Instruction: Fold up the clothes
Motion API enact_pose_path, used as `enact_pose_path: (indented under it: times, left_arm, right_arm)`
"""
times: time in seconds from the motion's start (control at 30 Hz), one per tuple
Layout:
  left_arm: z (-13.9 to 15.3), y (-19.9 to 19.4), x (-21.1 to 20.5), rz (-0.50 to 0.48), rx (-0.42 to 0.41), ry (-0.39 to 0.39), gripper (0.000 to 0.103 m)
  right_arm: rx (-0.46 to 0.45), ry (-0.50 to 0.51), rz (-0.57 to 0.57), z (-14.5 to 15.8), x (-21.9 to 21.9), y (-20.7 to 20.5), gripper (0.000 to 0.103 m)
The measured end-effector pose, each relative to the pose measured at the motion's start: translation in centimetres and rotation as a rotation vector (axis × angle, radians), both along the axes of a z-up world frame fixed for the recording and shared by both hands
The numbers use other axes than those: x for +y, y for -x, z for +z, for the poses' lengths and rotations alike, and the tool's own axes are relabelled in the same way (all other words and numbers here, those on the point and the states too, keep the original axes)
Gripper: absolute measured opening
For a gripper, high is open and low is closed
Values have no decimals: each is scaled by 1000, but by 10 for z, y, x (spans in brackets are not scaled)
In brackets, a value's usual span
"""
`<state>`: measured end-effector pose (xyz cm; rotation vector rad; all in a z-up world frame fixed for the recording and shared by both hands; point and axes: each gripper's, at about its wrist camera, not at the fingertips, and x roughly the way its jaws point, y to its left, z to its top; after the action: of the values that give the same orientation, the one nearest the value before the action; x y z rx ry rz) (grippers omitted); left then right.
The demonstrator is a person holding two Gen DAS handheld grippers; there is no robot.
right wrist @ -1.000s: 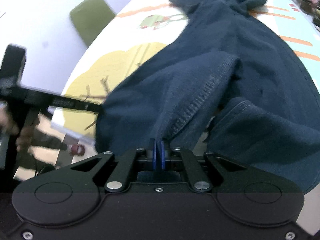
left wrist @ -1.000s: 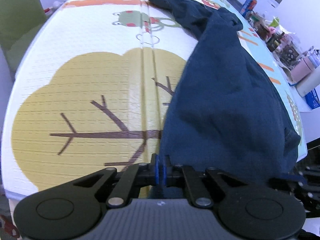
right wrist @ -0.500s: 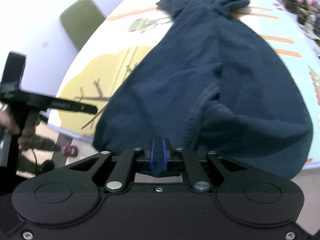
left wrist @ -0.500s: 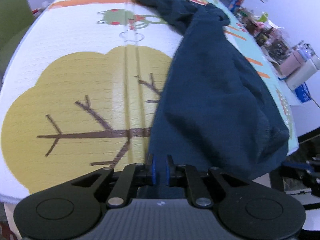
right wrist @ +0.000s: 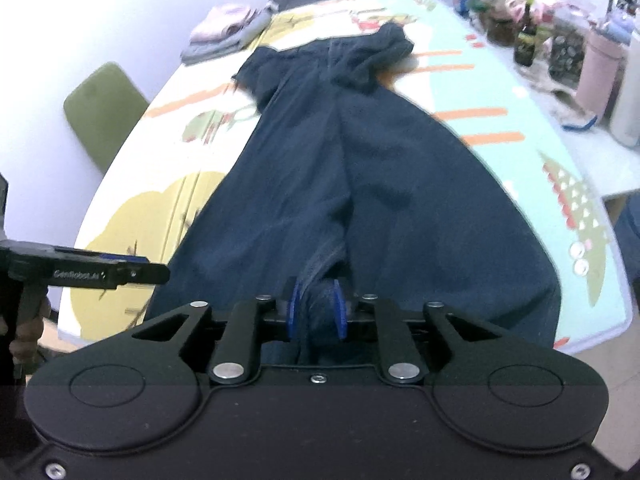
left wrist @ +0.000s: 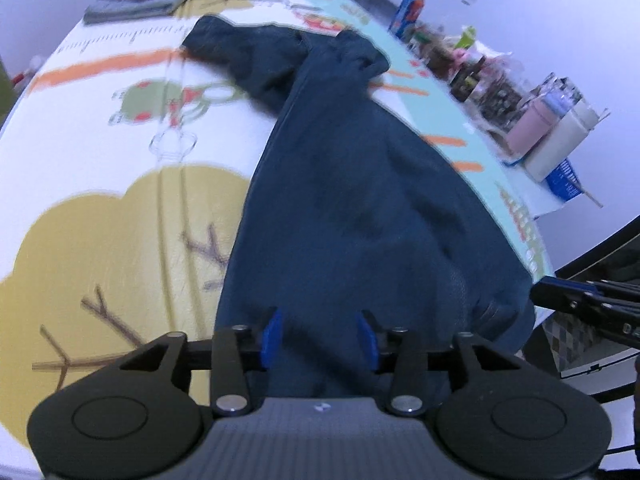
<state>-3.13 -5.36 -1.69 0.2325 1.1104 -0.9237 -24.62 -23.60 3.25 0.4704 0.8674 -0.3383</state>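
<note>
A dark navy garment (left wrist: 352,208) lies lengthwise on the printed play mat, its near hem hanging at the table's front edge and its far end bunched. In the left wrist view my left gripper (left wrist: 318,338) is open over the near hem, blue pads wide apart. My right gripper (right wrist: 316,308) is open too, with a fold of the garment (right wrist: 360,184) lying loose between its pads. The left gripper's fingers (right wrist: 120,274) show at the left of the right wrist view, and the right gripper's fingers (left wrist: 580,300) show at the right of the left wrist view.
Folded clothes (right wrist: 226,32) are stacked at the table's far left corner. Bottles, jars and a pink flask (right wrist: 600,68) crowd the right side. A green chair (right wrist: 104,116) stands beyond the left edge. The mat (left wrist: 120,128) left of the garment is bare.
Both grippers were shut on the garment's near hem and have opened. They have drawn back and up, and the garment now lies stretched out flatter on the mat.
</note>
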Motion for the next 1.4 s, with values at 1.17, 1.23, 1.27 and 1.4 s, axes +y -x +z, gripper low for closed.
enact_pose_path:
  times: [1.17,1.23,1.27,1.4]
  left_arm:
    - [66,-162,-150,202,-148,4,71]
    - [66,-173,-161,217,-156,-2,72]
    - [66,-179,-165,223,-158,-4,73]
    - [62,-209,-180,256,-156,-2,75]
  right_arm:
    - [-110,23,-2,49,-204,-201,36]
    - [-102,14,12,46,-219,-214,36]
    - [-98,10,17,44,-227,-222,36]
    - [-79,2,28,35,-256,-252,37]
